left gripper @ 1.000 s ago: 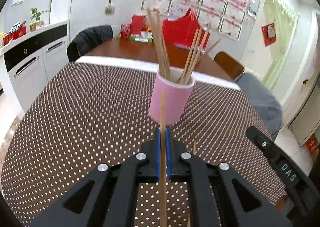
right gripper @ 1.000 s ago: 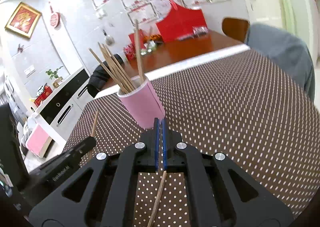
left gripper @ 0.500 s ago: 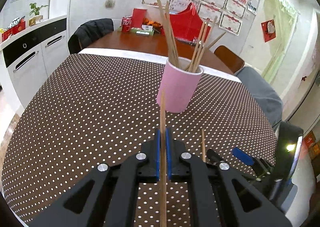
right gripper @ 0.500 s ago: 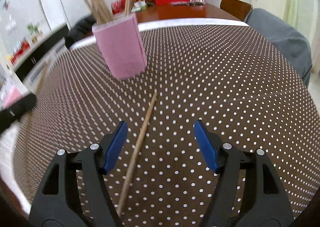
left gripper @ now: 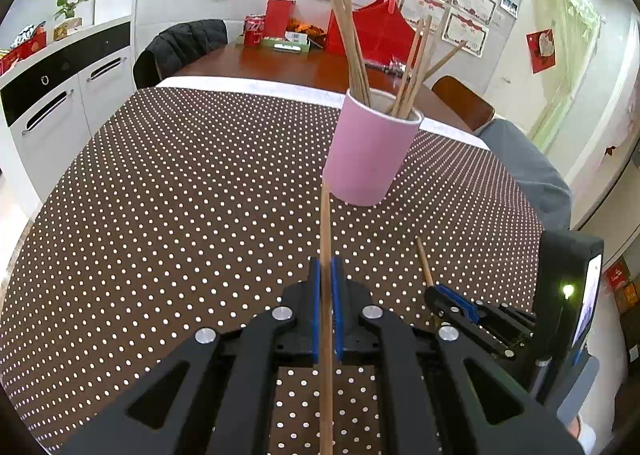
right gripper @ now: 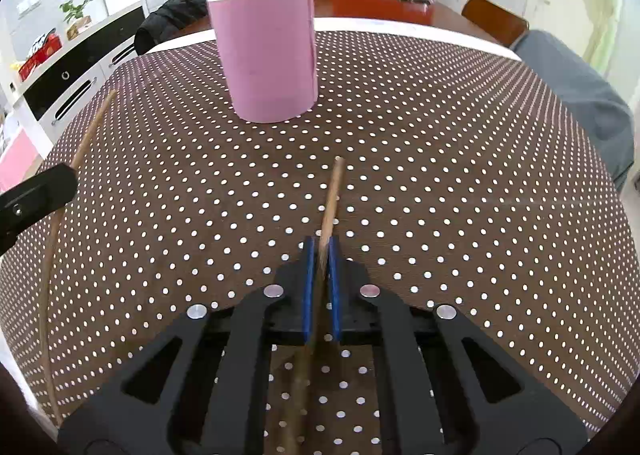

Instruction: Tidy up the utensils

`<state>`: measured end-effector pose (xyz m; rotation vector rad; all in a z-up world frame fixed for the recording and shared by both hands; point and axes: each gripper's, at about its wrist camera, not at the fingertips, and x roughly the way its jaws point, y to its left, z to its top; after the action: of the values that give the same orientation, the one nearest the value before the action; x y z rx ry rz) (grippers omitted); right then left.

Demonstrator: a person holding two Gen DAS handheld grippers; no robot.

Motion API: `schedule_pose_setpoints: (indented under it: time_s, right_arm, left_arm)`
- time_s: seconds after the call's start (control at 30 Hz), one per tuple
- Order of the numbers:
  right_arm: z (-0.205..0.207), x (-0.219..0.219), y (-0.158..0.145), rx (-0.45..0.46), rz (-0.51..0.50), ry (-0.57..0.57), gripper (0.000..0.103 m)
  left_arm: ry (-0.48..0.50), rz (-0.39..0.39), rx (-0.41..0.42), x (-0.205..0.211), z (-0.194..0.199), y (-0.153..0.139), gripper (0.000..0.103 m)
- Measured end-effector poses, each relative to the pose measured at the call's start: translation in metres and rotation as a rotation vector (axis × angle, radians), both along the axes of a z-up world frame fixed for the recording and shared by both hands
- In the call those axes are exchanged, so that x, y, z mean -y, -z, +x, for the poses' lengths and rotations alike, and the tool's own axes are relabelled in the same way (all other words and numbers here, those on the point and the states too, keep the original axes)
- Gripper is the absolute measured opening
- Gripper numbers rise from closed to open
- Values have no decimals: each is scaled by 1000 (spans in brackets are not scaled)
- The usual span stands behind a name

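Note:
A pink cup [left gripper: 370,159] holding several wooden chopsticks [left gripper: 352,43] stands on the dotted tablecloth; it also shows in the right wrist view [right gripper: 270,55]. My left gripper [left gripper: 326,275] is shut on a chopstick [left gripper: 325,231] that points toward the cup, held above the cloth. My right gripper [right gripper: 321,255] is shut on another chopstick [right gripper: 332,199] lying low over the cloth, short of the cup. The right gripper also shows in the left wrist view [left gripper: 452,297], at my lower right, with its chopstick [left gripper: 423,261].
The brown dotted tablecloth [left gripper: 180,195] covers the near table. A wooden table [left gripper: 288,67] with red boxes stands behind, chairs [left gripper: 460,103] beside it. White cabinets [left gripper: 60,95] are at the left. A person's grey-clad leg [right gripper: 572,91] is at the right edge.
My right gripper has closed from wide open onto the chopstick lying on the cloth. My left gripper has kept its chopstick and drifted back a little from the cup.

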<state>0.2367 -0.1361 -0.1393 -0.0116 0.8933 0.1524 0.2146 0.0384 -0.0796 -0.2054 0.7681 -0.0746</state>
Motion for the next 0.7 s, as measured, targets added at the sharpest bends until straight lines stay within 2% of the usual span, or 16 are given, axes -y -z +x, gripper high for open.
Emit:
schedule_pose_setpoints:
  time_s: [0.23,0.4,0.6,0.7]
  right_arm:
    - [-8,20,-40,86,85,20,6]
    - [-20,29,-82,200,139,18,6]
    - [-29,33,-124,327,166,32,6]
    - [-33,38,-137,381,173,46,6]
  left_arm:
    - [-34,4,34,-5,-4,-20,6]
    - [-114,16,159,-7,-18,-52,6]
    - [-120,27,257,2,-21,-81,6]
    - [-138,35,359,9,-23,-96,6]
